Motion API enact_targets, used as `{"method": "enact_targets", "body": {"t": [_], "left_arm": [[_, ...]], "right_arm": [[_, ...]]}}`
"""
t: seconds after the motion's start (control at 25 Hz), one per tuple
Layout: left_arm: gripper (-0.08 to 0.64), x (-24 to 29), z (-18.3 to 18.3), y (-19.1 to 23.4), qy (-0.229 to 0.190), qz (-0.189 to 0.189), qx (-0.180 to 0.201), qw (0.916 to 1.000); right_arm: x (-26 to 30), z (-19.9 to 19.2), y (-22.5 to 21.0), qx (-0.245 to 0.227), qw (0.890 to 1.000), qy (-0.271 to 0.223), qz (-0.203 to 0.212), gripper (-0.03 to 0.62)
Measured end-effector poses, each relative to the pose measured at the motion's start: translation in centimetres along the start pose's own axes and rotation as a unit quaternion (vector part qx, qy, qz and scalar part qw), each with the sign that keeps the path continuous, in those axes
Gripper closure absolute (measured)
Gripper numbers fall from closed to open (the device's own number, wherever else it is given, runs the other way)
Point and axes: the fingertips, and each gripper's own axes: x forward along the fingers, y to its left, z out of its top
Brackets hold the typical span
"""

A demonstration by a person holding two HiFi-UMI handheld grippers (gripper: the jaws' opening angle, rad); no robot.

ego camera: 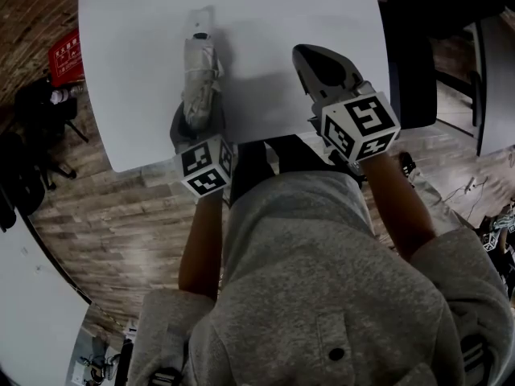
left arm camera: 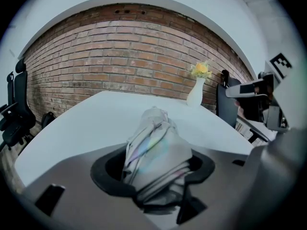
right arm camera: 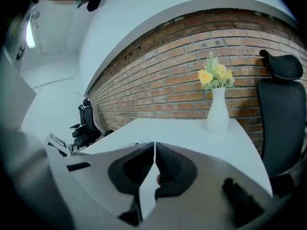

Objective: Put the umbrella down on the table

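Observation:
A folded silver-grey umbrella (ego camera: 199, 69) lies lengthwise on the white table (ego camera: 282, 14), its tip pointing away from me. My left gripper (ego camera: 197, 125) is at the table's near edge, with its jaws set wide around the umbrella's near end. In the left gripper view the bunched fabric (left arm camera: 156, 150) fills the space between the black pads (left arm camera: 108, 169) and touches both. My right gripper (ego camera: 310, 56) hovers over the table to the right, apart from the umbrella. Its jaws (right arm camera: 154, 145) are shut, with nothing between them.
A white vase with yellow flowers (right arm camera: 218, 111) stands at the table's far end by the brick wall (left arm camera: 120, 51). Black office chairs stand to the right (right arm camera: 283, 119) and to the left (left arm camera: 17, 109) of the table. A red sign (ego camera: 66, 57) lies on the wooden floor.

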Motion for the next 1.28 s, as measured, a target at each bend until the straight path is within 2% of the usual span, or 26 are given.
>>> {"method": "enact_targets", "body": {"t": [0.44,0.64,1.0,1.12,1.28], "left_arm": [[0.293,0.8,-2.0,0.1,0.024,0.005,0.024,0.9994],[0.29,1.0,-2.2,0.0,0.031,-0.004,0.024,0.9992],[0.241,0.9,-2.8,-0.3,0.049,-0.032,0.019,0.9981],[0.235,0.5,-2.5,-0.3,0.046,-0.041,0.018,0.998],[0.235,-0.4,-1.4,0.1,0.012,-0.038,0.023,0.9989]], "right_arm": [[-0.6,-0.9,0.1,0.003,1.0,0.004,-0.007,0.568],[-0.8,-1.0,0.5,0.005,1.0,0.004,-0.01,0.568],[-1.0,-0.8,1.4,0.001,1.0,-0.001,-0.015,0.568],[-1.0,-0.5,2.0,0.0,1.0,-0.005,-0.017,0.568],[-1.1,0.0,2.6,-0.004,1.0,-0.009,-0.021,0.568]]}}
